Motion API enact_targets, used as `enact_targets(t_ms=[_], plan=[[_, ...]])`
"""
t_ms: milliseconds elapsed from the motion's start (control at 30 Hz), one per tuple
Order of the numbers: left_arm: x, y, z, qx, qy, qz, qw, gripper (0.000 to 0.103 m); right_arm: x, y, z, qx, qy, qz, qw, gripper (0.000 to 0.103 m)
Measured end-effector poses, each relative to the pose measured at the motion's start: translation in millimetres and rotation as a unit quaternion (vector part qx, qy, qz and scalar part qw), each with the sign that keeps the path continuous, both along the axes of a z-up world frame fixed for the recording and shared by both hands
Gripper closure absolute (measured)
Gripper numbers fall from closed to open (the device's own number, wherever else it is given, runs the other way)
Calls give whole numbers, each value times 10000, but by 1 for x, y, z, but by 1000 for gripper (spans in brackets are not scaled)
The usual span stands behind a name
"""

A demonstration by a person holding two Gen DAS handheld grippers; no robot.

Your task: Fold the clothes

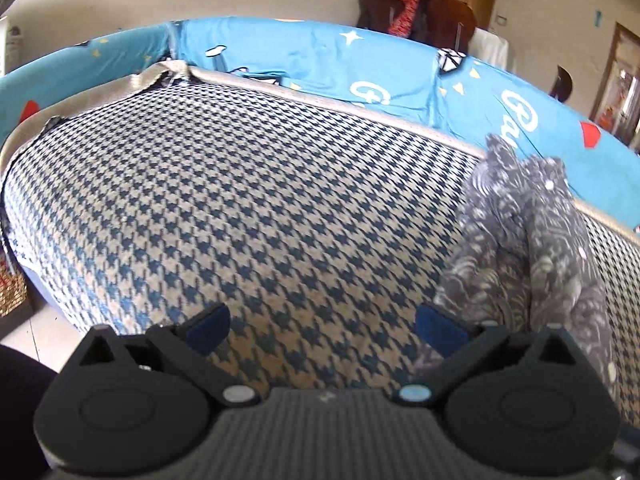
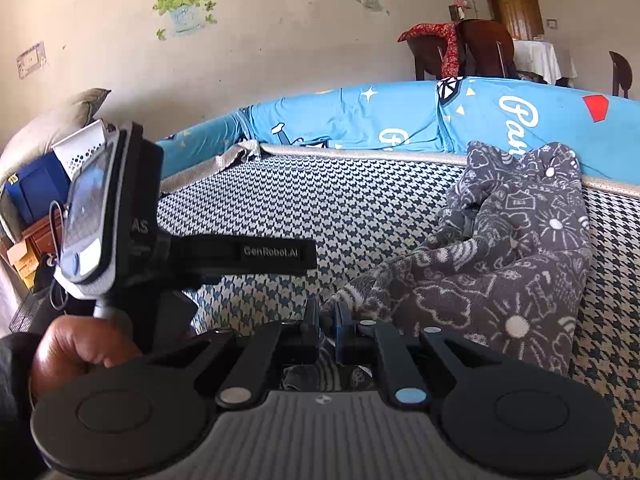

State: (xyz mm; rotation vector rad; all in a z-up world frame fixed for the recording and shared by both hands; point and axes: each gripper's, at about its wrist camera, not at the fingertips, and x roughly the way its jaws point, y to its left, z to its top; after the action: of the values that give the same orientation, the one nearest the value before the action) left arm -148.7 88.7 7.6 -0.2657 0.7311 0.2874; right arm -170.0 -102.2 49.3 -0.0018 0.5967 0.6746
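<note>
A dark grey garment (image 2: 508,248) with white doodle print lies bunched on the houndstooth bed cover (image 2: 360,208). My right gripper (image 2: 328,320) is shut on a near edge of that garment, cloth pinched between the blue pads. In the left wrist view the same grey garment (image 1: 532,248) rises in a heap at the right. My left gripper (image 1: 322,326) is open over bare houndstooth cover (image 1: 240,200), its right fingertip (image 1: 440,326) close to the garment's edge, nothing between the pads. The left gripper's body (image 2: 168,248) shows at the left of the right wrist view, held by a hand (image 2: 76,352).
A blue printed quilt (image 2: 420,120) lies along the far side of the bed. Dark wooden chairs (image 2: 472,52) with a red cloth stand behind. Boxes and a pillow (image 2: 44,168) sit at the left. A wooden door (image 2: 512,4) is at the back.
</note>
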Motion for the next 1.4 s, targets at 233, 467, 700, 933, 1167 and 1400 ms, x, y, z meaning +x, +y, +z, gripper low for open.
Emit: enact_targets(t_ms=[233,467,700,933,1167,1400], plan=[[0,4,-1,-39,98,36,9999,0,4,4,-24,-283,512,144,9982,91],[0,-1,-1,33,102,3,9999,0,-2,4,-21,-319,558,188,9978,88],[-2,1,-2,-13,83,69,9999,0,3,8,-6,-359,180,-101,9991,66],[-1,1,-2,-41,93,37,9999,0,15,26,-25,-1044,85,-206,9943,66],[-1,-1,-3,-64,105,9,9999,0,19,31,-46,-1474,11,-306,9886,76],[-3,1,-2,-65,47,39,10000,0,18,26,-31,-1134,13,-377,9928,91]])
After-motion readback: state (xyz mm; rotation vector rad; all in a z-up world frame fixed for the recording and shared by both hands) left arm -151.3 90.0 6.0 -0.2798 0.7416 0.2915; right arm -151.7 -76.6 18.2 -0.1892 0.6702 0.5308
